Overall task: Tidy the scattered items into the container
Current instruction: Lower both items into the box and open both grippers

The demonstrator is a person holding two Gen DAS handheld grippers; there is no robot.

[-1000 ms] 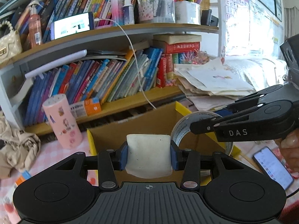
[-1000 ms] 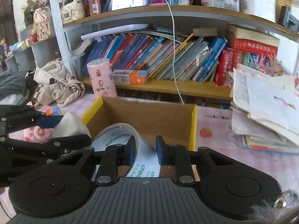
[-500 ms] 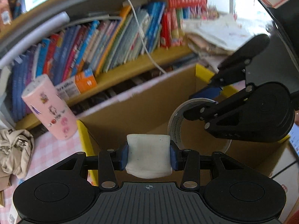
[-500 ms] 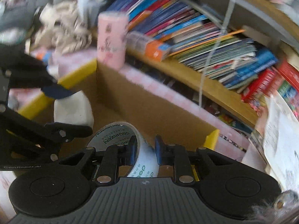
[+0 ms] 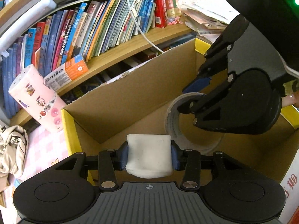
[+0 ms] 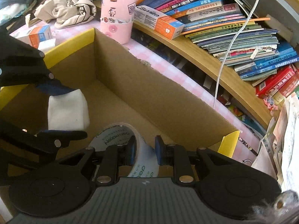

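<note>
Inside box [image 5: 130, 93], eraser [image 5: 149, 155] between jaws

We count one cardboard box [image 6: 153, 93], one white eraser [image 5: 149, 155], one roll of tape [image 6: 119, 138], two tools, one pink cylinder [image 6: 117, 11], one toothpaste carton [image 6: 158, 21] and one white cable [image 6: 235, 37].

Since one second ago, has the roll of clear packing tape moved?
Yes. The roll of clear packing tape, pinched by the right gripper, has dropped past the cardboard box's yellow rim, inside.
</note>
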